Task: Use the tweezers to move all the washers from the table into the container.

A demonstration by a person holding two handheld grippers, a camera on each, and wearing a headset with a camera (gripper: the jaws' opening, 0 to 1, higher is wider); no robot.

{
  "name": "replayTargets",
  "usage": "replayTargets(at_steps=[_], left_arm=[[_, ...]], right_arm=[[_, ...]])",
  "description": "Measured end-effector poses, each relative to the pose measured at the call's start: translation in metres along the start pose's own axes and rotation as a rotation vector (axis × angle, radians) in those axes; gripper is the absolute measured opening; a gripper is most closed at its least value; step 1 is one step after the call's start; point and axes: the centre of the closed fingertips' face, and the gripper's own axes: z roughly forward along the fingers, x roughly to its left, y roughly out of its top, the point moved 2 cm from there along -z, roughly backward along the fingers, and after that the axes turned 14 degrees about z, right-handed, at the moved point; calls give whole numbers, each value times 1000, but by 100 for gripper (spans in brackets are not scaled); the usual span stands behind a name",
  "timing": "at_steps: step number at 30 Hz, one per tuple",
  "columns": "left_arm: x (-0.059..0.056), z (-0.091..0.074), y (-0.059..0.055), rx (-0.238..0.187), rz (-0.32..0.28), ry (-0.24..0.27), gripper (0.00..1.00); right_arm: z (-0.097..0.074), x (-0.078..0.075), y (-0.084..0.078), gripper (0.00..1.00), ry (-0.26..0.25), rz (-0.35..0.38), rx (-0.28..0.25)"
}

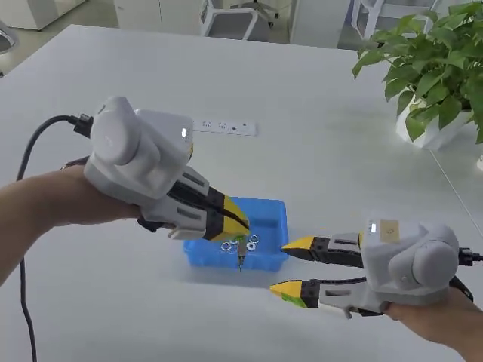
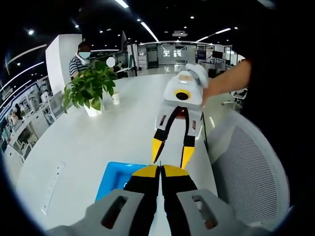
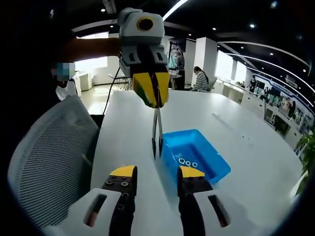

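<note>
My left gripper point(image 1: 240, 225) is shut on a pair of metal tweezers point(image 1: 241, 256) that hang point down over the near edge of the blue container point(image 1: 268, 213). A few washers point(image 1: 229, 246) lie inside the container. In the right gripper view the tweezers point(image 3: 157, 130) hang from the left gripper point(image 3: 155, 101), their points just beside the container point(image 3: 209, 157) where the washers point(image 3: 188, 162) lie. I cannot tell whether the points hold a washer. My right gripper point(image 1: 281, 266) stands open near the container's right front corner, with nothing between its fingers.
A white power strip point(image 1: 224, 127) lies further back on the white table point(image 1: 324, 151). A potted plant point(image 1: 434, 68) stands at the far right. A grey mesh chair point(image 3: 44, 157) sits beside the table.
</note>
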Motion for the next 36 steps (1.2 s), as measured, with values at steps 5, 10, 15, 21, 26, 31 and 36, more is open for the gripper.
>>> replayTargets(at_steps=[5, 10, 15, 21, 26, 31, 36], left_arm=[[-7, 3, 2, -9, 4, -18, 5], [-12, 4, 5, -27, 5, -32, 5], [-14, 3, 7, -48, 1, -35, 5], [-16, 3, 8, -68, -6, -40, 5], [-16, 1, 7, -79, -11, -42, 5], [-15, -1, 5, -79, -12, -43, 5], [-17, -3, -4, -47, -10, -57, 5]], right_arm=[[12, 8, 2, 30, 37, -24, 3], [21, 13, 6, 27, 67, -38, -4], [28, 15, 9, 23, 90, -44, -11], [32, 16, 11, 17, 105, -55, -14], [32, 17, 11, 11, 107, -60, -11], [31, 17, 10, 10, 102, -58, -8], [31, 16, 6, 8, 99, -80, 26]])
